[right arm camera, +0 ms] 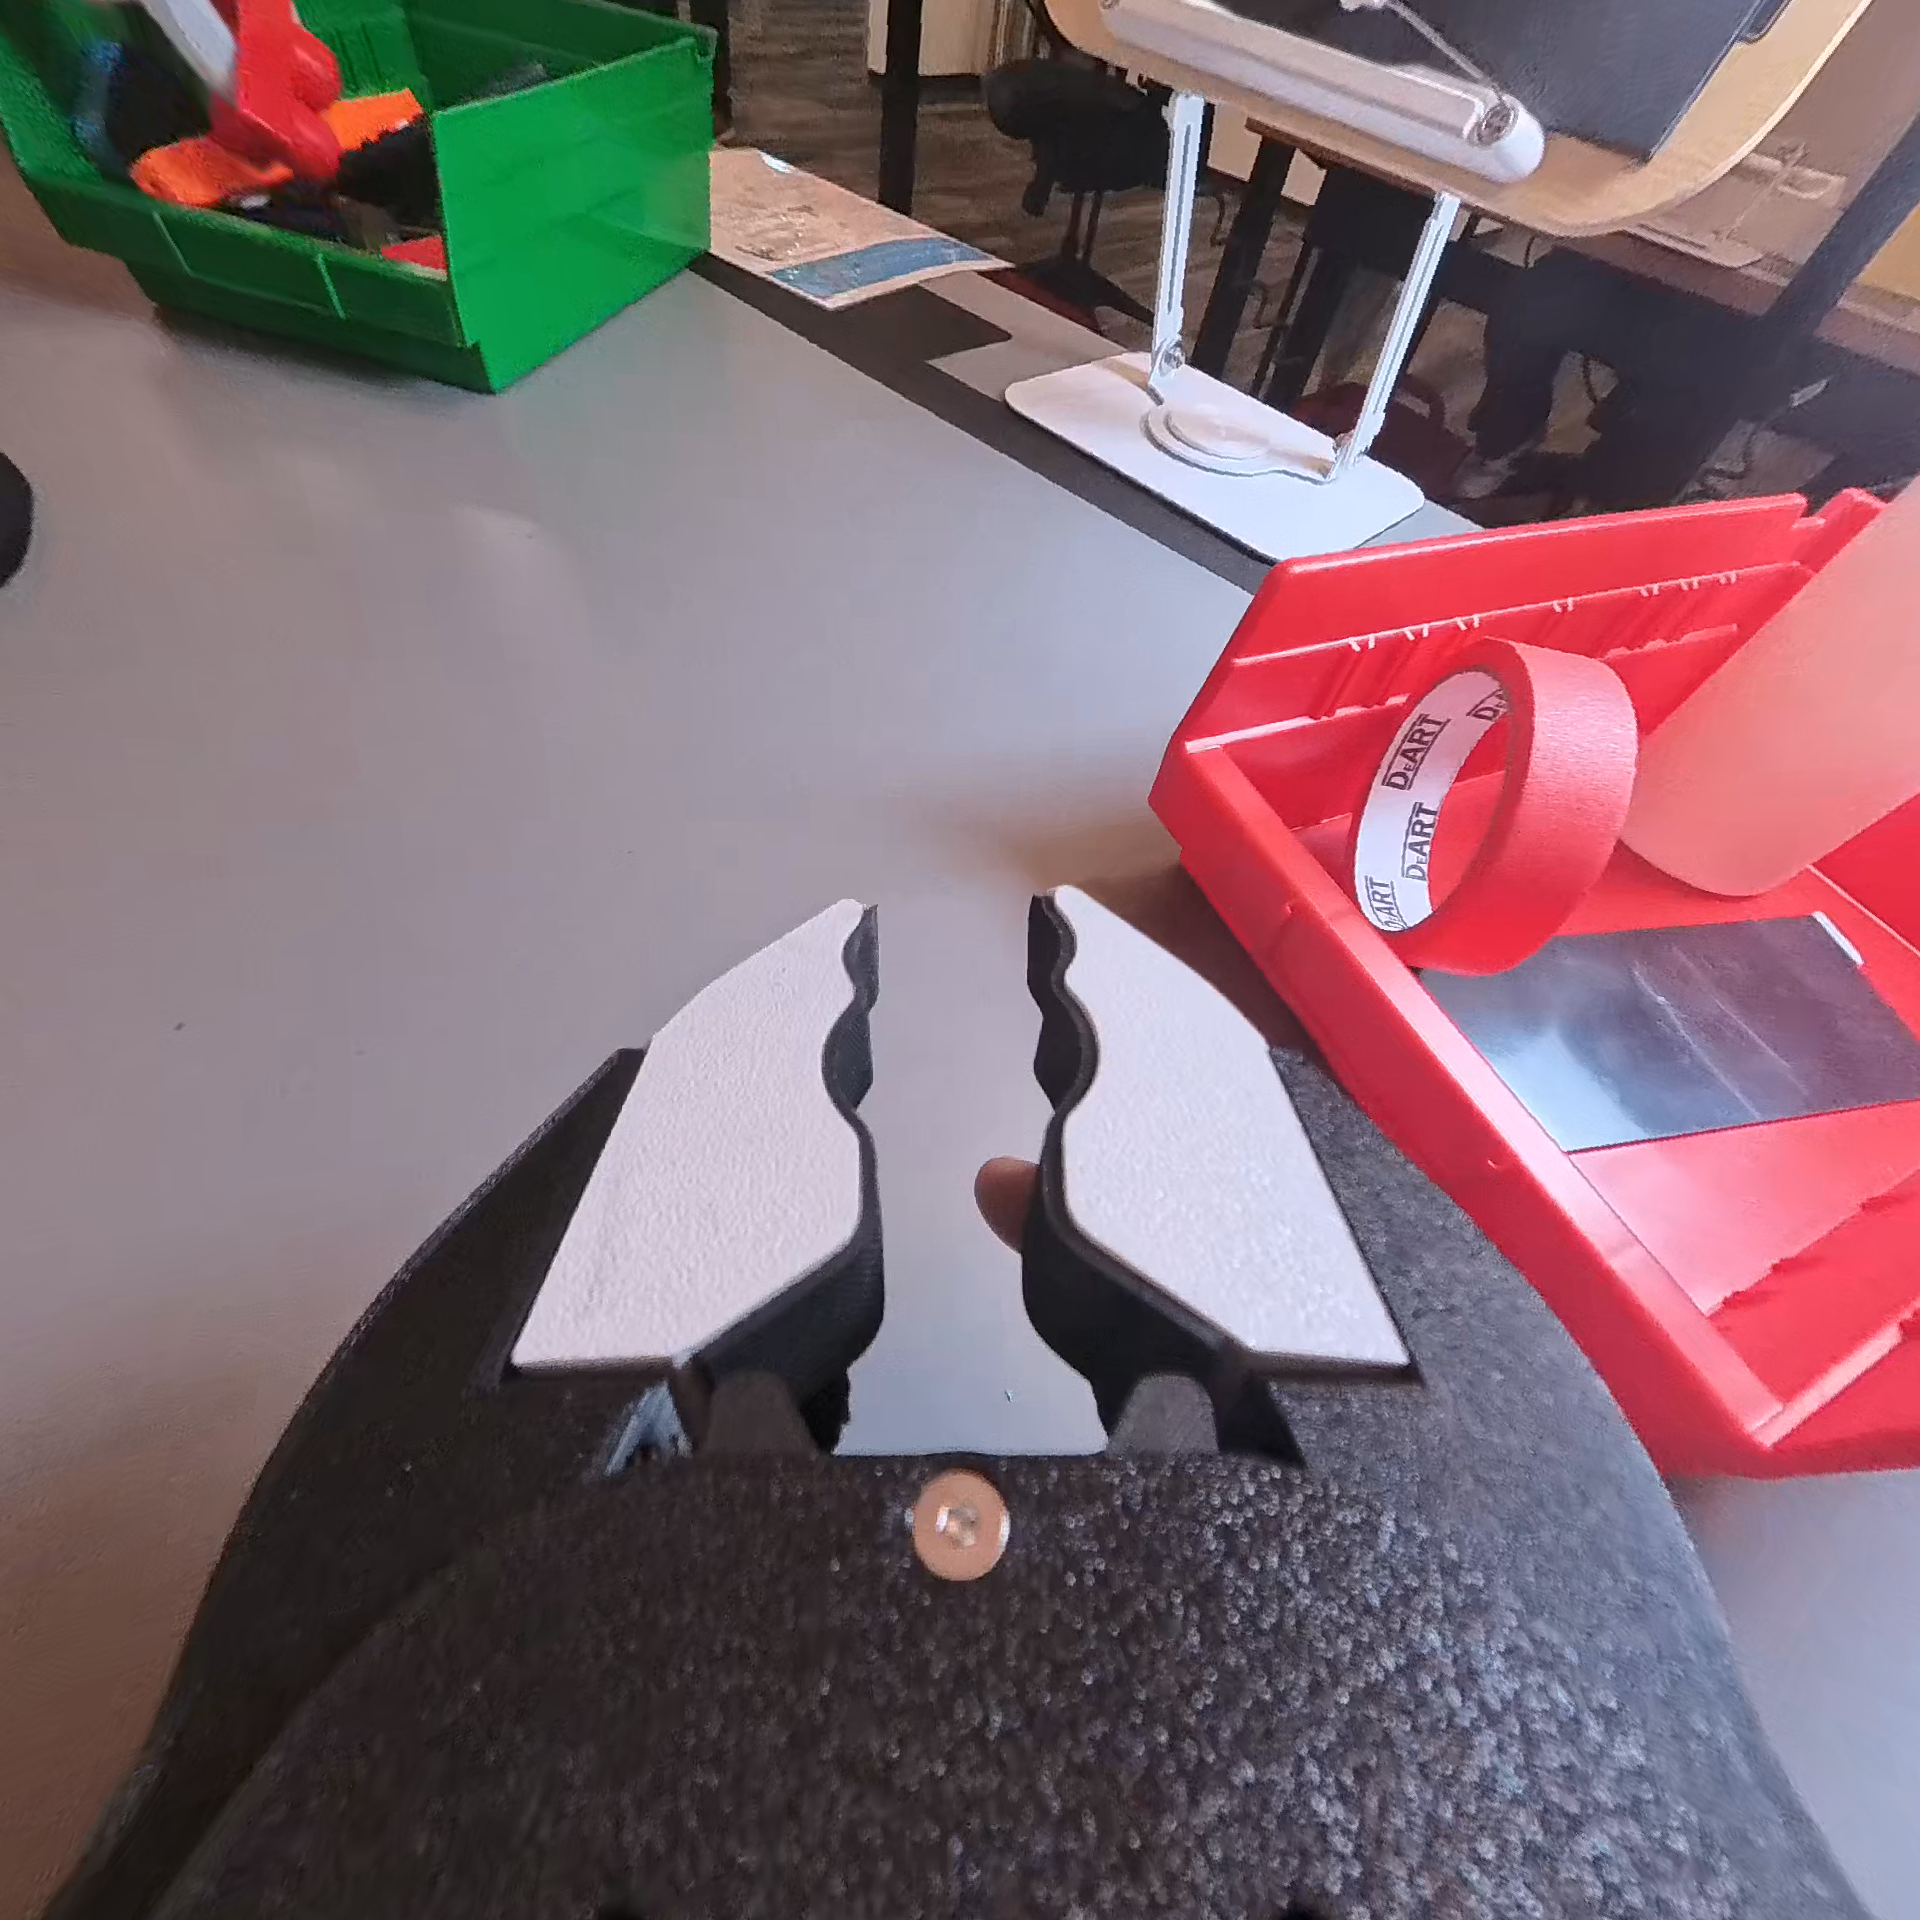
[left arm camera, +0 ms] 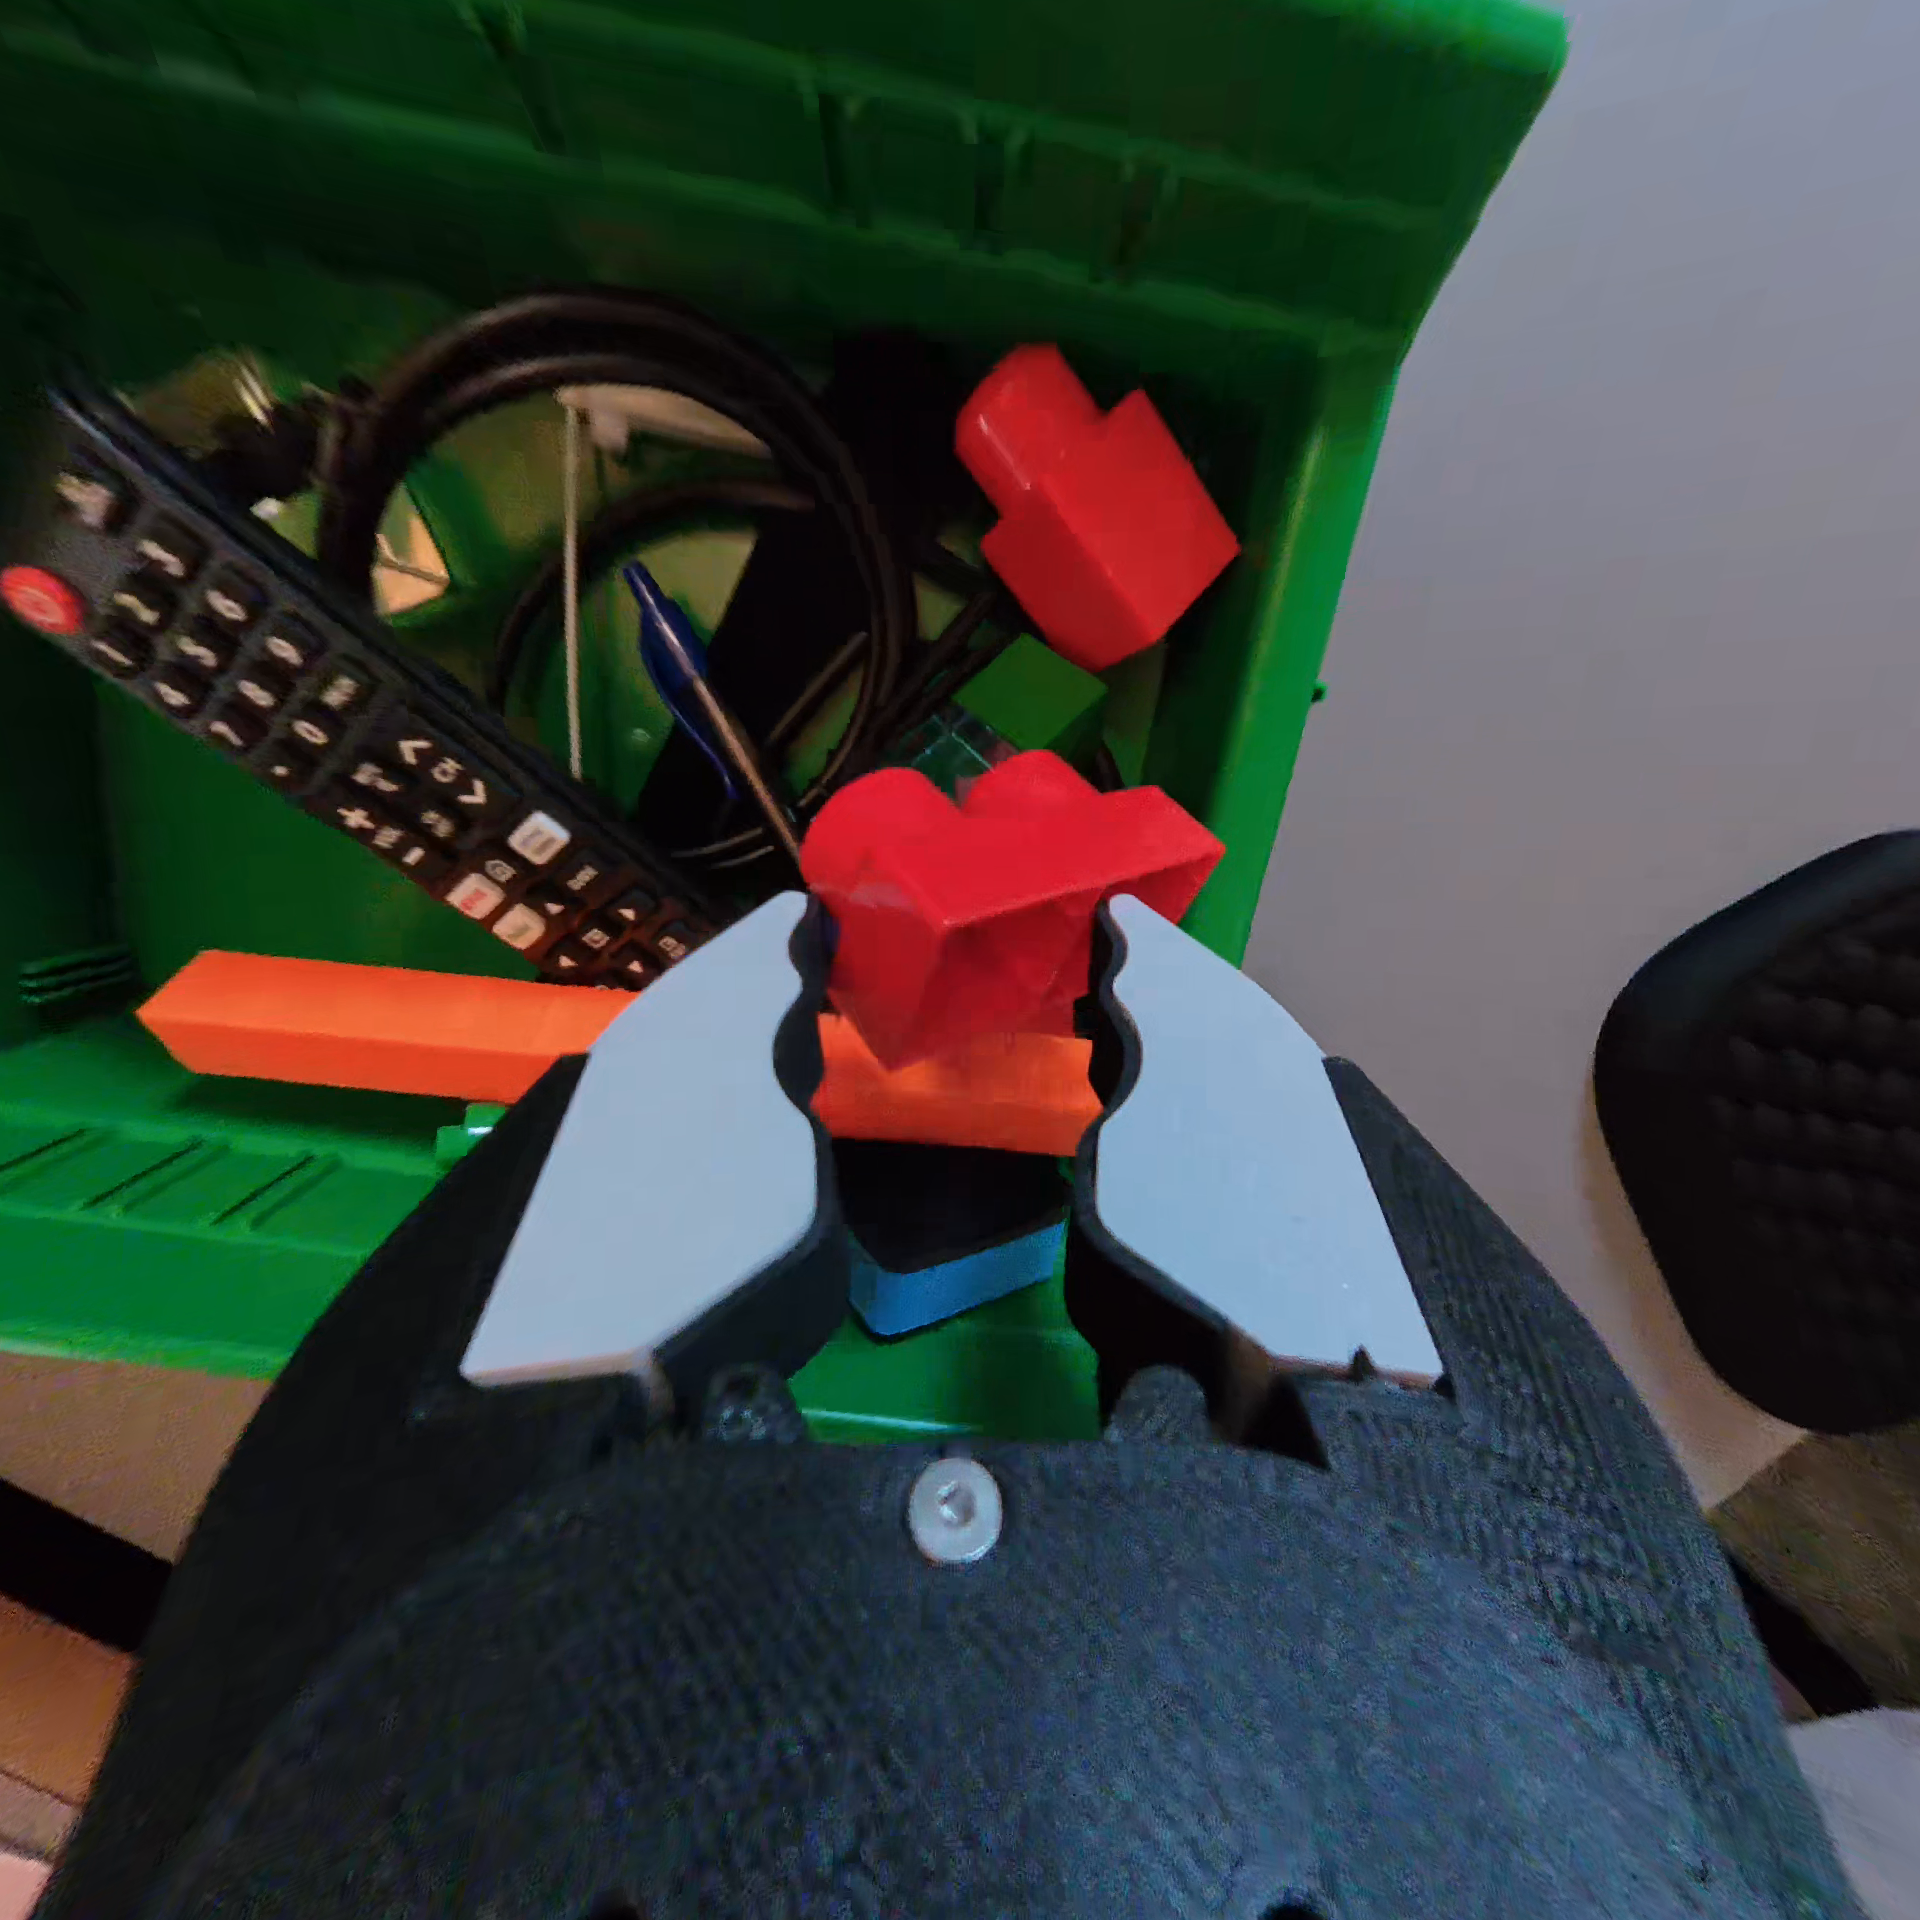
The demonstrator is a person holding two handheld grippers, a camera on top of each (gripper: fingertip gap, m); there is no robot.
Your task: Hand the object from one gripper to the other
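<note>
My left gripper [left arm camera: 951, 920] is shut on a red plastic block [left arm camera: 977, 883] and holds it just above the open green bin [left arm camera: 1278, 644]. In the right wrist view the same red block [right arm camera: 281, 94] shows far off at the top left, over the green bin [right arm camera: 561, 208], with a grey finger of the left gripper beside it. My right gripper [right arm camera: 951, 914] is open and empty, low over the grey table [right arm camera: 520, 675], just left of a red bin [right arm camera: 1455, 1195].
The green bin holds a second red block [left arm camera: 1091, 499], a black remote [left arm camera: 312, 686], black cables [left arm camera: 582, 353], an orange bar [left arm camera: 364, 1023], a blue pen [left arm camera: 675, 665] and a blue-and-black piece [left arm camera: 951, 1268]. The red bin holds a red tape roll [right arm camera: 1507, 800], a pale cylinder [right arm camera: 1787, 727] and a metal sheet [right arm camera: 1683, 1029]. A white stand [right arm camera: 1216, 447] sits behind.
</note>
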